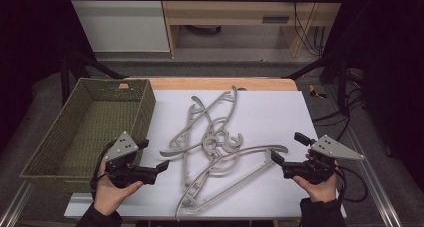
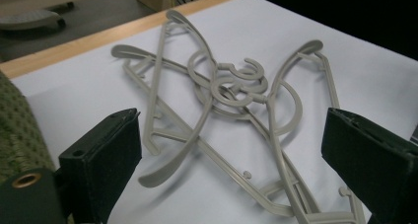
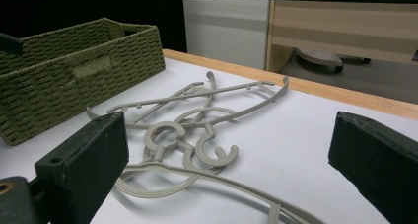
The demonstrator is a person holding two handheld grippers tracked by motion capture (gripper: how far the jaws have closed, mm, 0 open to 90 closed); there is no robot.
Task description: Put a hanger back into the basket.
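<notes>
Gaping wide, left gripper (image 1: 154, 155) jaws hold nothing, aimed across table at hanger pile (image 1: 216, 146); right gripper (image 1: 290, 148) jaws likewise spread, nothing between them, facing pile from opposite side; grey plastic hangers (image 2: 231, 93) lie tangled flat on white sheet (image 1: 270, 112), hooks interlocked mid-pile, between both grippers, touched by neither; green woven basket (image 1: 90, 129) at sheet's left edge, just beside left gripper, interior bare; hangers (image 3: 197, 135) all outside it.
</notes>
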